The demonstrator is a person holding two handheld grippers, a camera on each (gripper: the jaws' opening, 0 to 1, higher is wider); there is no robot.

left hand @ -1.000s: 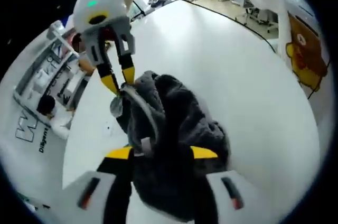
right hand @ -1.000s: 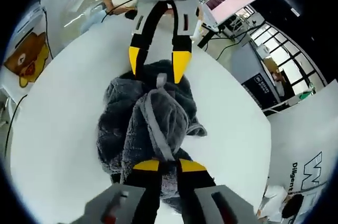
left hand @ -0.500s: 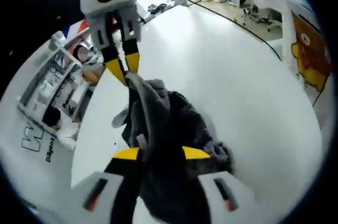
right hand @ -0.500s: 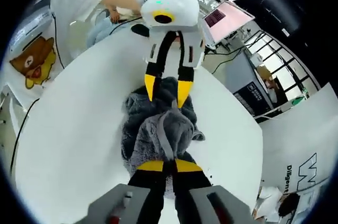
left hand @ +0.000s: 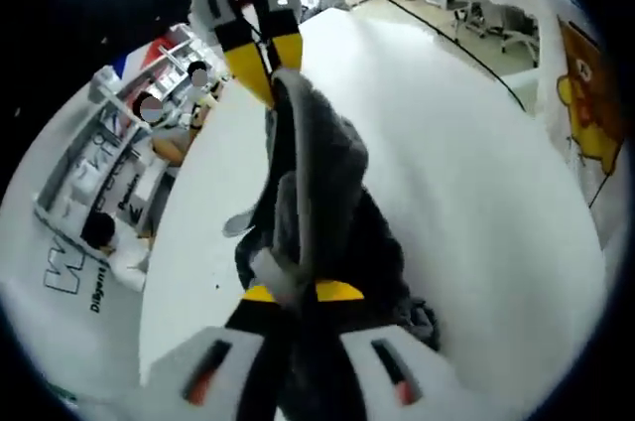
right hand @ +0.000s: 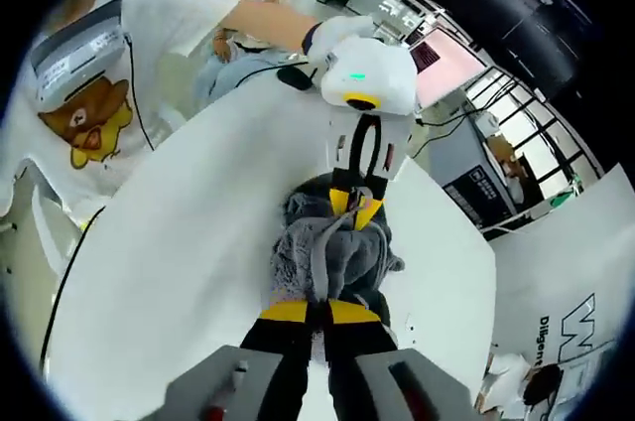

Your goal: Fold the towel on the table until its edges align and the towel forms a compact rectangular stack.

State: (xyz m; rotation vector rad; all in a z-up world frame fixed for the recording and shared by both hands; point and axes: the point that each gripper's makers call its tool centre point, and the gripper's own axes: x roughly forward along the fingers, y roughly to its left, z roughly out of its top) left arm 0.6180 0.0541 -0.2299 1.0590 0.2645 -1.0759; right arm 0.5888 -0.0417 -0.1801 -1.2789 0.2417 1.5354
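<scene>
White round table (right hand: 169, 242) in an open office, desks and screens behind. Grey towel (left hand: 317, 203) hangs bunched above it, lower folds on the tabletop, edges hidden in the folds. Left gripper (left hand: 290, 294) and right gripper (right hand: 310, 310) each pinch the towel's pale hem, jaws narrow.

In the left gripper view, the grey towel (left hand: 317, 193) drapes over the tips of the left tongs (left hand: 303, 294), hiding where they meet. The right tongs (left hand: 266, 69) are cut off by the top edge. The white surface (left hand: 466, 153) runs out of sight at the far side. In the right gripper view, the right tongs (right hand: 310, 313) vanish into the towel (right hand: 332, 247), whose underside cannot be seen.
</scene>
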